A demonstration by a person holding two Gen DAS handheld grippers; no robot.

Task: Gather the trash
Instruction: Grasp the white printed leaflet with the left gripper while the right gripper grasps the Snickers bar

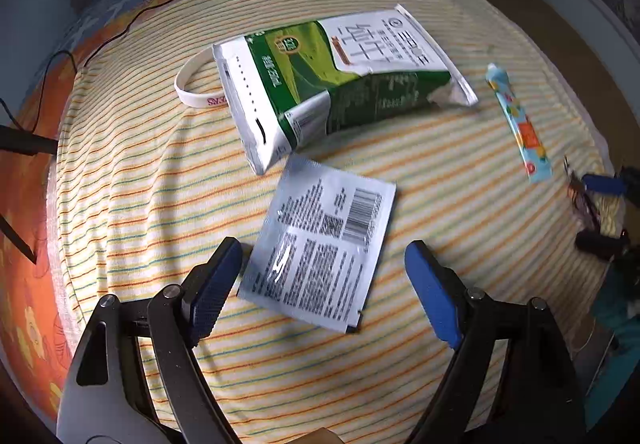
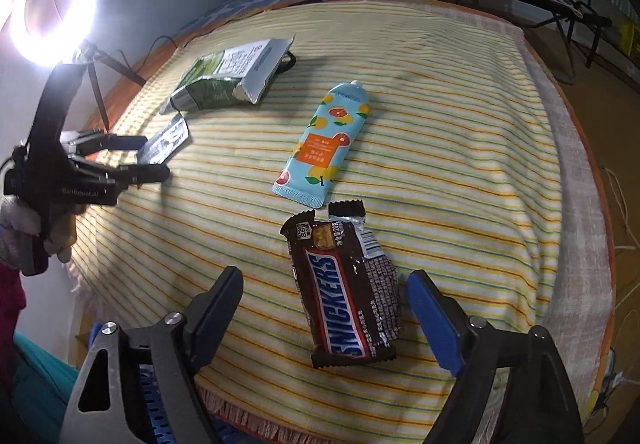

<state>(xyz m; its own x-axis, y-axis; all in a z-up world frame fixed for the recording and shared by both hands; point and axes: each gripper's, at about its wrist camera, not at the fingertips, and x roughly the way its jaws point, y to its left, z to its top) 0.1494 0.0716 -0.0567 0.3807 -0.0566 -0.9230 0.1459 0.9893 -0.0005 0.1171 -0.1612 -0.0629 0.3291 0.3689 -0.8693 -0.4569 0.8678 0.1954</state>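
A: Three pieces of trash appear in our left wrist view: one silver sachet [image 1: 318, 246], one flattened green milk carton [image 1: 340, 84] and one blue fruit-print tube [image 1: 518, 122]. All lie on the striped towel [image 1: 160, 184].

B: Confirmed. We also count one white wristband [image 1: 192, 82], partly behind the carton. Status of our left gripper [image 1: 322, 264]?

A: Jaws spread wide, holding nothing. The sachet lies flat between the fingers, just ahead, touching neither pad. The carton lies beyond it, the tube well off to the right.

B: Right wrist view next. We count one Snickers wrapper [image 2: 344, 292], one tube [image 2: 324, 144], one carton [image 2: 232, 78] and one sachet [image 2: 166, 142].

A: Our right gripper [image 2: 324, 296] is likewise spread and empty. The wrapper lies between its fingers, nearer the right pad. The tube lies just beyond the wrapper, the carton farther back left.

B: One ring light [image 2: 54, 10] glows at the left. We see no bin, so container contents cannot be told.
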